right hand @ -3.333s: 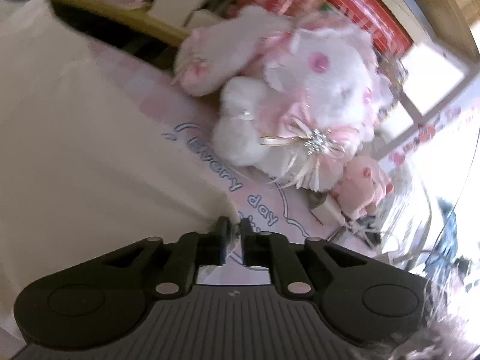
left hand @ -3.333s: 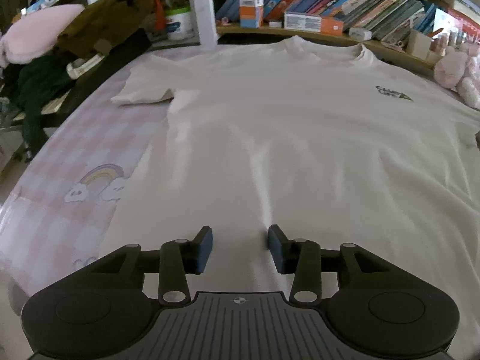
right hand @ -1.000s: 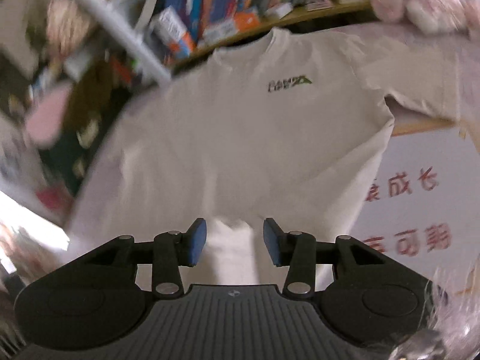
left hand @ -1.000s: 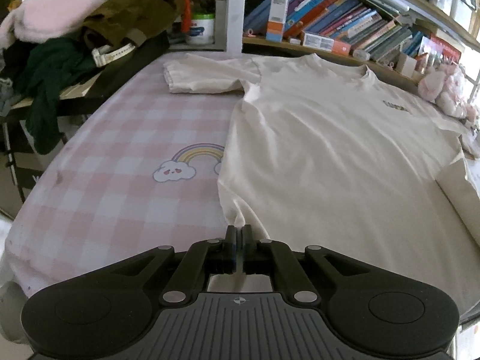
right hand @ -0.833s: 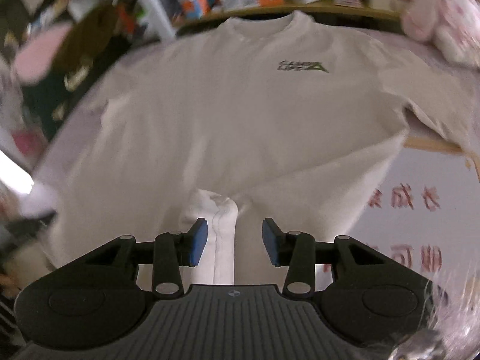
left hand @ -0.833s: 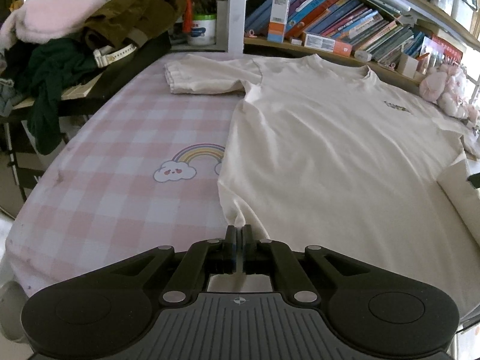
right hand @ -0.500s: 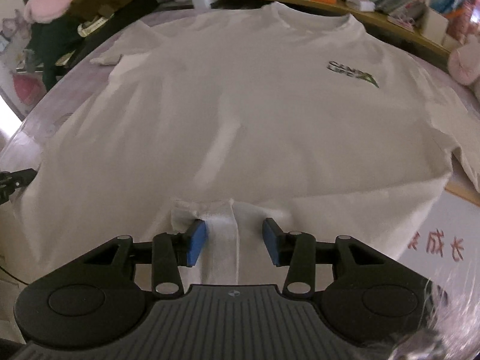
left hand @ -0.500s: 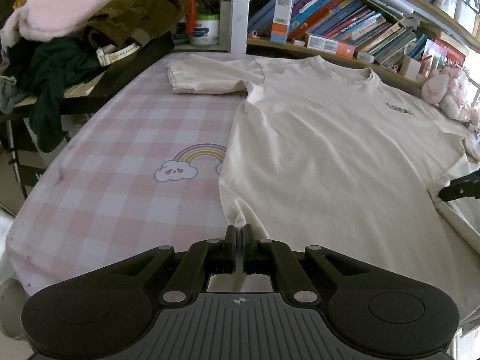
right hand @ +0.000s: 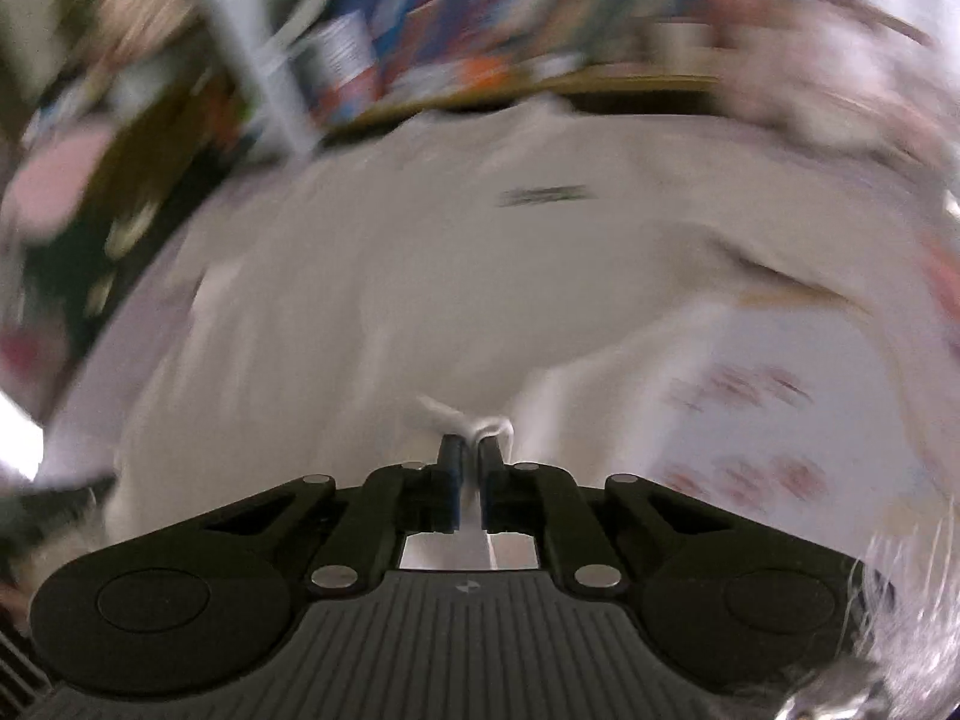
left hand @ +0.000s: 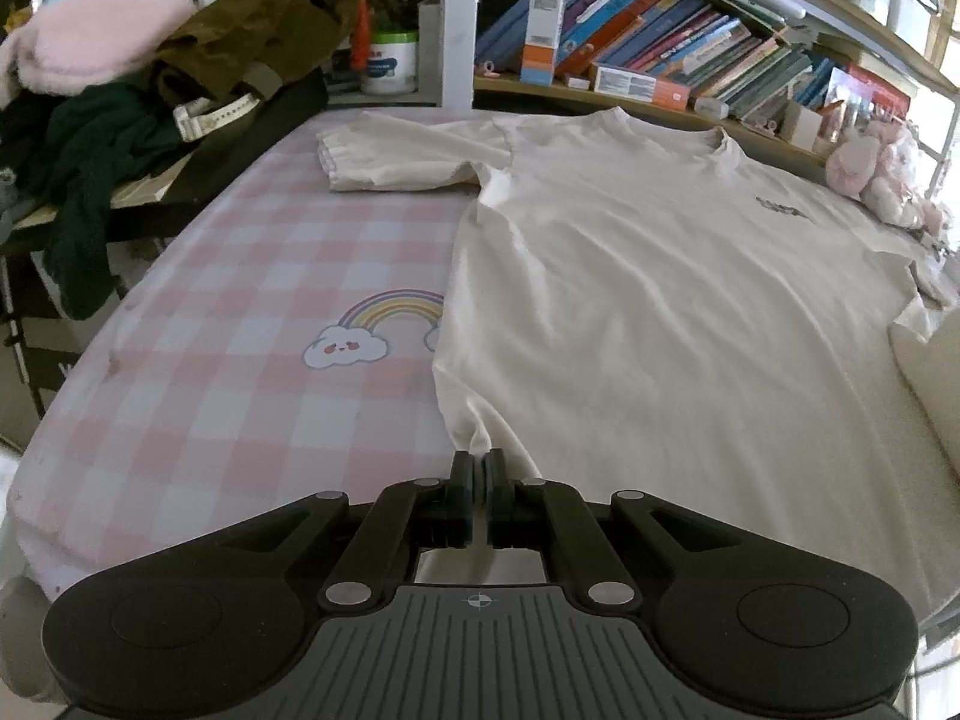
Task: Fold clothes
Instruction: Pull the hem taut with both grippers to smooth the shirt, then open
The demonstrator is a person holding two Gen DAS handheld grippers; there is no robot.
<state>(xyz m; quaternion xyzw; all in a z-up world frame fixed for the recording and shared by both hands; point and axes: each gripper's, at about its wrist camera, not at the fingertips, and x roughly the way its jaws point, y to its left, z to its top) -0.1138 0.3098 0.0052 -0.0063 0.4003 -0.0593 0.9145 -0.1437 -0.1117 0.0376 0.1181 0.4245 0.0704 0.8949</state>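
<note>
While spread face-up across the checked sheet (left hand: 240,312), cream T-shirt (left hand: 660,312) not yet folded at all: body flat, collar far ahead of the fingers by the bookshelf (left hand: 690,66), one short sleeve (left hand: 396,159) stretched out ahead and to the left of the left fingers, chest print well ahead to the right. Left gripper (left hand: 478,468) nipped tight on the near bottom corner of the shirt, a small peak of hem cloth rising just beyond the fingertips and a strip of it running back between the pads. Right gripper (right hand: 471,459) likewise pinched almost fully closed, a crumpled tuft of hem poking up just past its fingertips (right hand: 451,450); badly smeared view there, so exact spot along the hem hard to tell, probably the opposite bottom corner. Rainbow-and-cloud print (left hand: 372,330) on the sheet bare, ahead and left of the left fingers, just beside the shirt's side edge. Heap of dark clothes (left hand: 180,78) far ahead to the left, well apart, not involved. Judged stage: very start, both bottom corners secured, nothing turned over. Left to do, probably: lifting the hem and carrying it toward the collar, tucking the sleeves in, then folding again into a compact shape.
</note>
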